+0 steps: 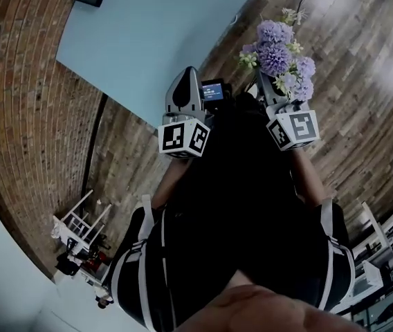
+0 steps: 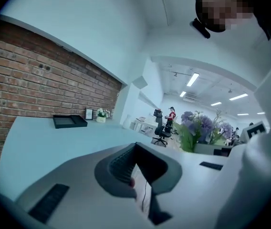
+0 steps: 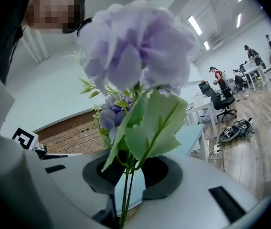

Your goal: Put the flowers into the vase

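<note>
My right gripper [image 1: 269, 81] is shut on the green stems [image 3: 126, 190] of a bunch of purple artificial flowers [image 1: 279, 54], held upright in front of the person over the wood floor. In the right gripper view the blooms [image 3: 135, 56] and a big leaf fill the middle, with the right gripper [image 3: 126, 209] clamping the stems low down. My left gripper [image 1: 185, 81] hangs beside it on the left, its jaws a narrow gap apart and nothing in them. Through the left gripper [image 2: 142, 194] I see floor and a cable. No vase is in sight.
A long light-blue table [image 1: 148, 33] runs along a brick wall [image 1: 23, 116]. On it are a black tray [image 2: 69, 121], a small frame [image 2: 88, 114] and a white pot of flowers [image 2: 100, 114]. White racks [image 1: 79, 227] stand lower left. Shoes [image 3: 235, 129], an office chair [image 3: 221, 99] and people lie beyond.
</note>
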Demonstrator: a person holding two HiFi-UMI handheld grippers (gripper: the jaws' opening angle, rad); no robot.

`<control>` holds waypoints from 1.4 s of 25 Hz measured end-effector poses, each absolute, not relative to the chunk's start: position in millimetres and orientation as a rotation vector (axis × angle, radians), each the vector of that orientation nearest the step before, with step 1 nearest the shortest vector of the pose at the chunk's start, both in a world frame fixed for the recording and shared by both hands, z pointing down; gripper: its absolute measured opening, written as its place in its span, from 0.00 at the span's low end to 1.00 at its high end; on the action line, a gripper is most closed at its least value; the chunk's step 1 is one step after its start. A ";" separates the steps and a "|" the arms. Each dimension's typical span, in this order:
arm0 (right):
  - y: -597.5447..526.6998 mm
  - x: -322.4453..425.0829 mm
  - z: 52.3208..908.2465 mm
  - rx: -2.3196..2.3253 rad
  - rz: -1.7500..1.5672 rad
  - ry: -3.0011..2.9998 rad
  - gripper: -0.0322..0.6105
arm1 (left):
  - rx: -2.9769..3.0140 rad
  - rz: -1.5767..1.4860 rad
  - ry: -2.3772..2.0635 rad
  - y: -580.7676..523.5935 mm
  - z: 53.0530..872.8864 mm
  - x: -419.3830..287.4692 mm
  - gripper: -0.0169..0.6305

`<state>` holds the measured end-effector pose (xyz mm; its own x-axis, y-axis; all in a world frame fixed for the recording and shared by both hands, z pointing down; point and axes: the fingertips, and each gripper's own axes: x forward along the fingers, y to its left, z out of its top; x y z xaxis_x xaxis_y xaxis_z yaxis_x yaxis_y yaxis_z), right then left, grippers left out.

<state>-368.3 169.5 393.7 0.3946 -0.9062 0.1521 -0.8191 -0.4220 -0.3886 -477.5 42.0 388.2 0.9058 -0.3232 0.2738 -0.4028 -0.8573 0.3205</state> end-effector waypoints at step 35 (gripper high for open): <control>93.4 -106.8 389.7 -2.553 -0.582 1.457 0.20 | 2.658 0.296 -0.124 10.3 406.0 -153.4 0.05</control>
